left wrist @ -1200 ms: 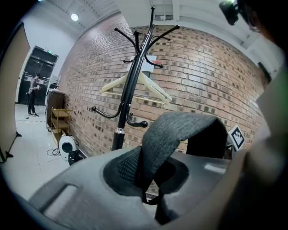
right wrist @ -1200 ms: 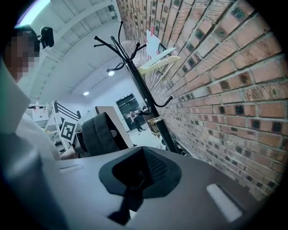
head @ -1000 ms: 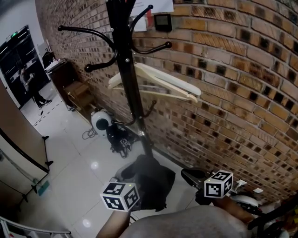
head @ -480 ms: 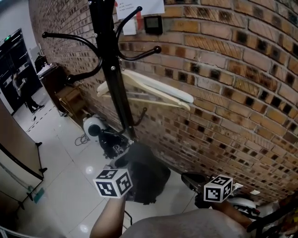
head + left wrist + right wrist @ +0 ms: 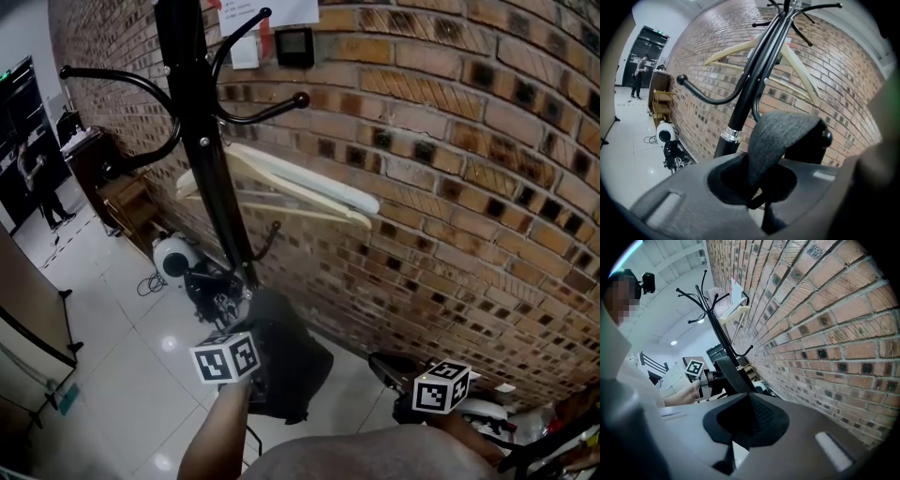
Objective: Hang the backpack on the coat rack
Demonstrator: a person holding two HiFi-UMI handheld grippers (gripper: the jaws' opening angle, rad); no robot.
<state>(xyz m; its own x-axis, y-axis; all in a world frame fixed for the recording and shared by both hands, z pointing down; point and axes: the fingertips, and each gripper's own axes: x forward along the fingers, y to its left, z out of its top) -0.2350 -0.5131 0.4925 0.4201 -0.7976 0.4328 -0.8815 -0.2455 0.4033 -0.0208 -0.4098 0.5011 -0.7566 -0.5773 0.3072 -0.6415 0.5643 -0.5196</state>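
Left hand-held gripper (image 5: 761, 199) has its jaws nearly together, pinched on a flat grey woven strap (image 5: 780, 136) that arches up out of them in a broad loop. The right hand-held gripper (image 5: 750, 427) is likewise clamped, on a dark mesh band (image 5: 761, 416) with a fine netted texture that fills the notch between its jaws.

Both pieces belong to the backpack (image 5: 281, 361), a soft black fabric bundle slumped low at the near side of the coat rack's foot, just right of the left gripper's marker cube. Whether it touches the floor cannot be told.

The coat rack (image 5: 202, 141) is a straight black metal pole with a silver collar low down. Thin curved arms sweep out from it to left and right, each ending in a small ball tip. A pale wooden hanger (image 5: 281, 187), smooth and gently bowed, hangs on it and reaches out to the right along the wall.

Right behind the rack runs a rough brick wall (image 5: 450, 187) of red-brown bricks, some with dark patches, set in pale mortar. The floor (image 5: 112, 319) to the left is glossy white tile that reflects the lights. A round white device (image 5: 172, 258) sits on it near the rack's base.
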